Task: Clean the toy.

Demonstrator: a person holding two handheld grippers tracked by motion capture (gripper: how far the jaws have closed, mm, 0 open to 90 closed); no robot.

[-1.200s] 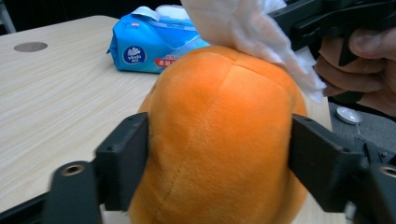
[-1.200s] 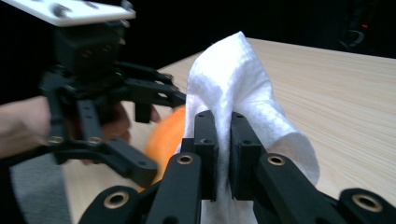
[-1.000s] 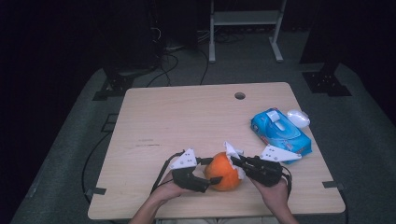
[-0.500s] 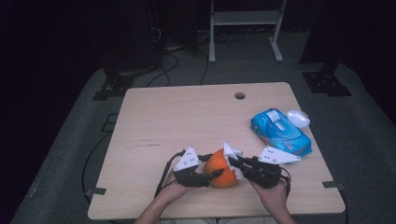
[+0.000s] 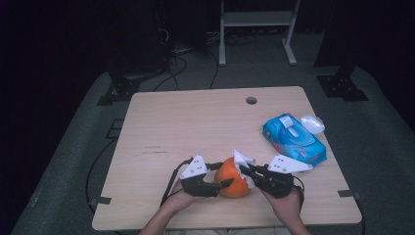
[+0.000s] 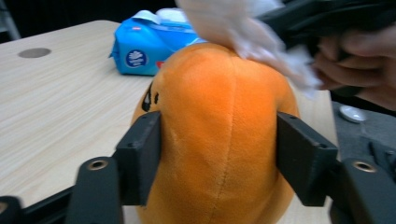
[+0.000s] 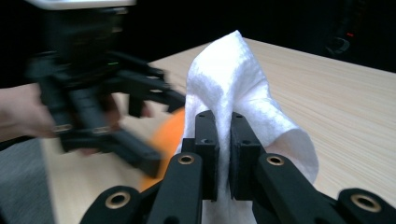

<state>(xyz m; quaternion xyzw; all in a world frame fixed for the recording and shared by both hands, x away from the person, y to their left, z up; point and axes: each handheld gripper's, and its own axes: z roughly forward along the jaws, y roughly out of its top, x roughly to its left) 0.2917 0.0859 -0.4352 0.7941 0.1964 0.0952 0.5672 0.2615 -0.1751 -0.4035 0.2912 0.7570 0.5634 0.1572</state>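
Left gripper (image 5: 226,184) has just been closing; its jaws press both flanks of the orange plush toy (image 5: 233,177), which stands on the wooden table (image 5: 195,122) near the front edge, between the two grippers. Right gripper (image 5: 243,169) is clamped tight on a white wipe (image 5: 242,159), laid against the toy's top. A blue wipes pack (image 5: 294,139) lies well apart at the right.

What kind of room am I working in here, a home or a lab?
Most likely a lab or recording studio: a lone wooden table on grey carpet, dark surroundings, cables trailing over the floor, and a metal stand behind it.
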